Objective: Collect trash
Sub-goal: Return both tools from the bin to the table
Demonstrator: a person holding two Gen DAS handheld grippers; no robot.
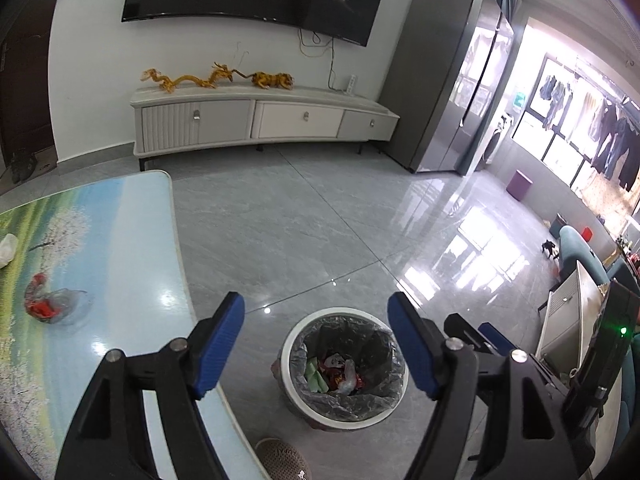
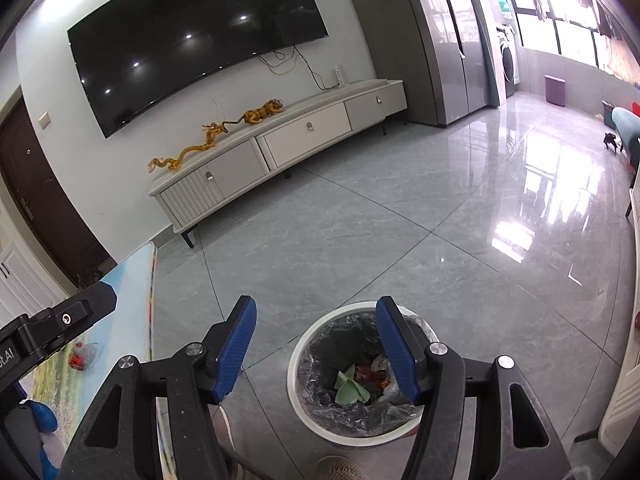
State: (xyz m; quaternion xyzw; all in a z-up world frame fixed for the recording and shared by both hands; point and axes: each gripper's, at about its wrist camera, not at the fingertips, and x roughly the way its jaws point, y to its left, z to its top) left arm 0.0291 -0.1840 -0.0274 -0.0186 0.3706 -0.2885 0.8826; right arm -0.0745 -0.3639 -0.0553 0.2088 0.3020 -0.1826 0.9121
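A white trash bin [image 1: 294, 394] with a grey liner stands on the floor beside the table and holds green and red wrappers [image 1: 335, 374]; it also shows in the right wrist view [image 2: 296, 392]. My left gripper [image 1: 316, 346] is open and empty above the bin. My right gripper [image 2: 316, 350] is open and empty, also over the bin; it shows at the right of the left wrist view [image 1: 486, 334]. A crumpled red-and-clear wrapper [image 1: 50, 304] lies on the table [image 1: 120, 240], left of my left gripper. A white crumpled piece [image 1: 8, 250] lies at the table's far left.
A white TV cabinet [image 1: 260, 120] with golden figures stands against the far wall under a TV. A grey fridge [image 1: 448, 92] stands at the right. A white cabinet [image 1: 568, 320] is near right. A slipper [image 1: 282, 460] lies below the bin. Grey tiled floor spreads beyond.
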